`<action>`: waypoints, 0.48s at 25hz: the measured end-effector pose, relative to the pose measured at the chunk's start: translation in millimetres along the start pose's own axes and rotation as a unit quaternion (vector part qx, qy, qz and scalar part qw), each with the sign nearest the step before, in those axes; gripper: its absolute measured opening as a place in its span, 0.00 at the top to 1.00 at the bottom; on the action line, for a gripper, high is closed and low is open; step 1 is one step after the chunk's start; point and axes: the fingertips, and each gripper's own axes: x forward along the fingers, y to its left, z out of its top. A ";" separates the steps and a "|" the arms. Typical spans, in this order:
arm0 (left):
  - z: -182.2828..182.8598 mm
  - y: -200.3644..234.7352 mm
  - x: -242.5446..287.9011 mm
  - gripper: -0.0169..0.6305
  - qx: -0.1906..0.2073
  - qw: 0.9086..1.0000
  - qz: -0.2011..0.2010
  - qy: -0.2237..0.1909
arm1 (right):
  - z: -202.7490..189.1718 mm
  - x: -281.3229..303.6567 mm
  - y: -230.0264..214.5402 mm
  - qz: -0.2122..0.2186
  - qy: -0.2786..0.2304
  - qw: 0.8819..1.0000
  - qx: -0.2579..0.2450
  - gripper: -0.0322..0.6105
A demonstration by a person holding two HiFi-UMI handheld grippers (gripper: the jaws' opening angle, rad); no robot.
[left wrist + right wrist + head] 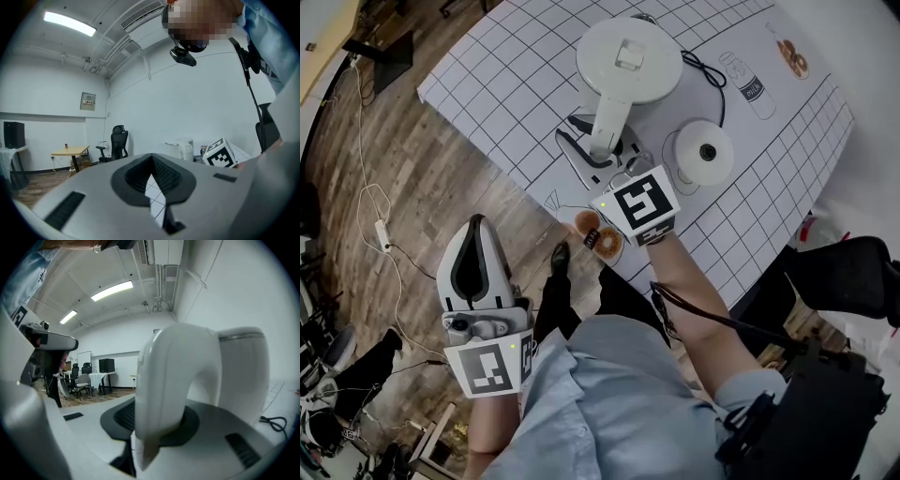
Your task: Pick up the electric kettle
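Observation:
The white electric kettle (628, 56) stands on the gridded table (516, 75), off its round base (705, 152), which lies to its right. Its handle (607, 122) points toward me. My right gripper (602, 133) is around that handle, one jaw on each side; a thin gap shows beside the handle, so the jaws read as open. The right gripper view shows the handle (159, 380) close up between the dark pads, with the kettle body (239, 376) behind. My left gripper (478, 225) hangs off the table over the floor, shut and empty; its view shows the kettle (180, 149) far off.
A black cord (703, 70) runs from the base toward the far table edge. Printed pictures lie on the table mat: a milk bottle (750, 84) and doughnuts (598, 234). A white cable (375, 216) trails on the wooden floor at left. A dark chair (853, 272) stands at right.

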 end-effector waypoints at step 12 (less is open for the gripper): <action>0.2 -4.9 1.1 0.97 0.001 1.000 -0.005 -0.001 | -0.6 -4.4 4.3 0.018 -0.009 1.000 0.001 0.78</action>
